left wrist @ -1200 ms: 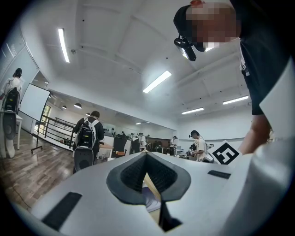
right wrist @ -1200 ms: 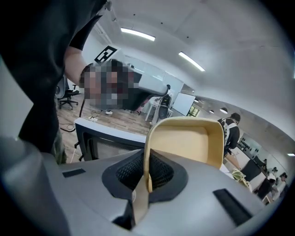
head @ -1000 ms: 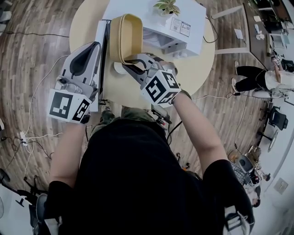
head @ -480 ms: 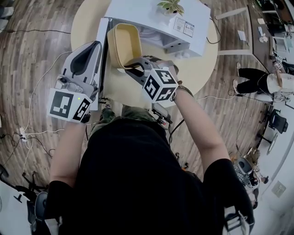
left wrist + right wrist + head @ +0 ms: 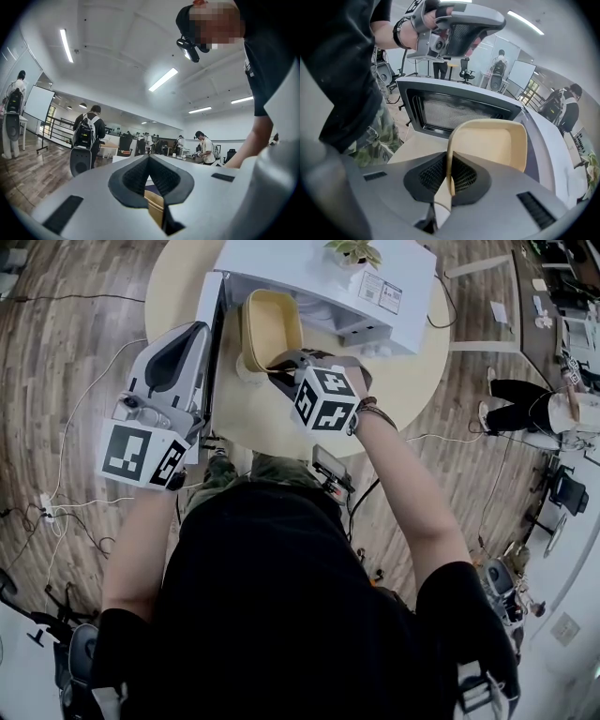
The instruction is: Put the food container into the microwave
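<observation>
I'm working in a big open-plan office or lab hall. The microwave [image 5: 309, 268] sits on a round table [image 5: 412, 381] over a wood-plank floor [image 5: 56, 352] with loose cables [image 5: 70, 512] trailing across it. Around me I see long ceiling strip lights [image 5: 162, 79], a rolling whiteboard [image 5: 38, 103], an office chair [image 5: 465, 75] and people with backpacks [image 5: 89, 129] standing about.
</observation>
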Action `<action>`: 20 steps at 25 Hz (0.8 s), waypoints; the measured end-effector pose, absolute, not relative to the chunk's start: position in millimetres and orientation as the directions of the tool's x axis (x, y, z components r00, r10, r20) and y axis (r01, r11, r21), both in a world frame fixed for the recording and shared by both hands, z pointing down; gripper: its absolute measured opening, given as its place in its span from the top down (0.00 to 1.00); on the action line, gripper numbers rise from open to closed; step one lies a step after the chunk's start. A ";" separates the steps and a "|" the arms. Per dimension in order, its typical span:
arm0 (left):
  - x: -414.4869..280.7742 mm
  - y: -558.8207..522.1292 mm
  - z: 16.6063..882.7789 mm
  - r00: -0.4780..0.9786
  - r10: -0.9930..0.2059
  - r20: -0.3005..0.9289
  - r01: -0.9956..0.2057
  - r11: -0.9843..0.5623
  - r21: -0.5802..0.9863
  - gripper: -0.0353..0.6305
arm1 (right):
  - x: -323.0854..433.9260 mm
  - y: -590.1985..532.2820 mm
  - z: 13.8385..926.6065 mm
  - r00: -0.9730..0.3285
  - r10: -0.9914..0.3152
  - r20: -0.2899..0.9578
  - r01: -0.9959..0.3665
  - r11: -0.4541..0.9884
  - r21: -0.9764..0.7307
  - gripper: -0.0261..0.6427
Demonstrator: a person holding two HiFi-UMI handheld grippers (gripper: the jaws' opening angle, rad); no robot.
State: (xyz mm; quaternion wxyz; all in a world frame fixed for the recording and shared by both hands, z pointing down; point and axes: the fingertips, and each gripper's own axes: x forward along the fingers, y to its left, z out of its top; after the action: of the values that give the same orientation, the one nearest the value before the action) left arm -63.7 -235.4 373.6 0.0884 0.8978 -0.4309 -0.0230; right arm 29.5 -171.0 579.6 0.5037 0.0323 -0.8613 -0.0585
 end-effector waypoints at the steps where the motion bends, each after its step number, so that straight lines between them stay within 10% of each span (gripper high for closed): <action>1: -63.3 -236.1 374.5 0.627 -0.778 0.036 -0.770 -0.613 0.178 0.92 | 31.4 -173.6 582.0 -0.481 -0.117 0.869 0.000 0.991 0.134 0.92; 20: -47.0 -234.2 392.9 0.652 -0.753 0.092 -0.758 -0.644 0.101 0.92 | 65.3 -216.1 633.9 -0.280 -0.108 0.954 -0.041 0.994 0.101 0.92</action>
State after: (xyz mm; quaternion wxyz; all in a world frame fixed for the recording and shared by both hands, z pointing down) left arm -47.0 -234.2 392.9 0.0655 0.9064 -0.4168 0.0209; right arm 65.3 -216.1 633.9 0.5983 0.0467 -0.7994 -0.0279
